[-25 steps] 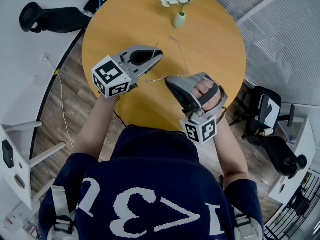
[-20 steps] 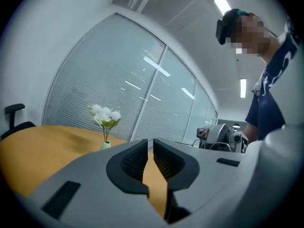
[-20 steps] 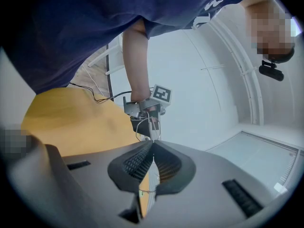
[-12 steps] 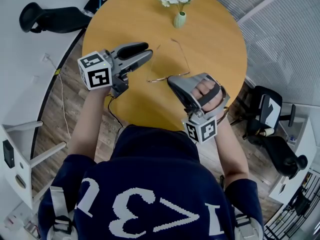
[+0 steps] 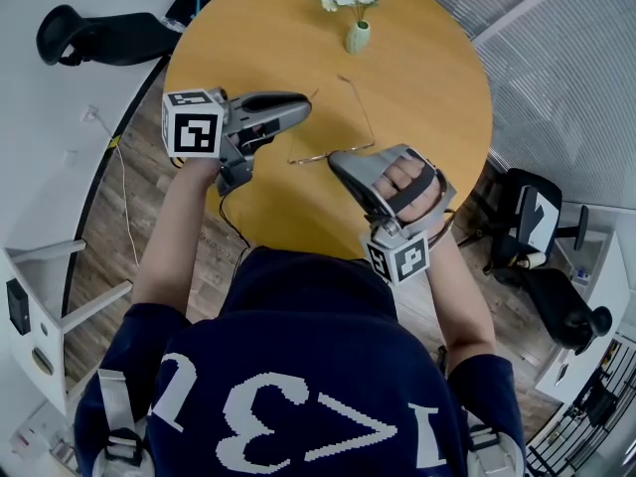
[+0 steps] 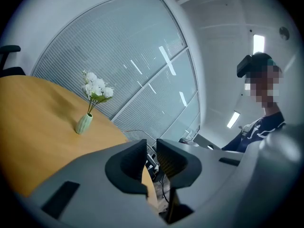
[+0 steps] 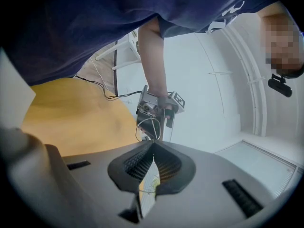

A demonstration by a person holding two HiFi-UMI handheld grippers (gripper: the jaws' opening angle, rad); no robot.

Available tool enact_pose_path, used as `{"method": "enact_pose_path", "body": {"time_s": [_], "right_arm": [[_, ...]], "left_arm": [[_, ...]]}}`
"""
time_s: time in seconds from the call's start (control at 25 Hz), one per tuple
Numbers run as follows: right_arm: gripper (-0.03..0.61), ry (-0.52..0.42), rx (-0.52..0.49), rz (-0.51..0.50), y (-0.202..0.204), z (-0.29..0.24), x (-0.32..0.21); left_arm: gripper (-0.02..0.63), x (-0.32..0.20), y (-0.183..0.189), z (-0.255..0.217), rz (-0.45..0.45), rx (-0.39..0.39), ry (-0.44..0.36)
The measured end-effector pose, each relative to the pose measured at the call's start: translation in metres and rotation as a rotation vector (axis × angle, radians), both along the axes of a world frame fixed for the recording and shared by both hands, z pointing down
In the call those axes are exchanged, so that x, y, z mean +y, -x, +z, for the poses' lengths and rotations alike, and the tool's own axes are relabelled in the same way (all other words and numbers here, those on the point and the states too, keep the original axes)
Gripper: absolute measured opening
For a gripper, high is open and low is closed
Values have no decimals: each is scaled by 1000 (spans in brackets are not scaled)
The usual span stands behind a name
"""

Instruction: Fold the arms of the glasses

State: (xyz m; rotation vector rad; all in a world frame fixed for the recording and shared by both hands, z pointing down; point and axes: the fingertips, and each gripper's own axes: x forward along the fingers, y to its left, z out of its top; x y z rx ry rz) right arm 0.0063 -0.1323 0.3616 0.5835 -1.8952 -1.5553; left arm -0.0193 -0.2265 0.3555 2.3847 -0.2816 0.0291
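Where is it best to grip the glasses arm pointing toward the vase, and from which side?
Probably near its free tip, from the left in the head view: the arm is a thin straight wire, and the right gripper holds the glasses beside its hinge end.

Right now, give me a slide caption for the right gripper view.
Right gripper shut on a lens of the glasses, over the wooden table.

Round wood tbl [image 5: 417, 87] w/ sm. flower vase [image 5: 356, 38]
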Motion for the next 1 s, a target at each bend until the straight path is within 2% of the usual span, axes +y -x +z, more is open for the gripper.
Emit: {"method": "enact_pose_path", "body": {"time_s": [0.24, 0.36, 0.52, 0.6, 0.68, 0.8, 0.92, 1.0], "right_arm": [[28, 3, -2, -3, 2, 0, 2], [28, 4, -8, -5, 3, -1, 2], [28, 3, -13, -10, 4, -2, 4], [28, 1, -13, -12, 5, -2, 5], [28, 1, -13, -13, 5, -1, 6], [28, 3, -13, -11, 3, -1, 6], [28, 4, -10, -16, 3, -1, 8], [28, 7, -10, -24, 3, -1, 9]], "left_arm": [[52, 12, -22, -1, 109, -16, -1], [46, 24, -34, -4, 188, 2, 14], [44, 49, -52, -10, 336, 41, 33], [44, 57, -57, -12, 377, 58, 35], [45, 53, -56, -12, 354, 55, 3], [51, 21, -42, -12, 180, 3, -134], [111, -16, -24, -13, 11, -114, -323], [179, -32, -19, -11, -12, -184, -387]]}}
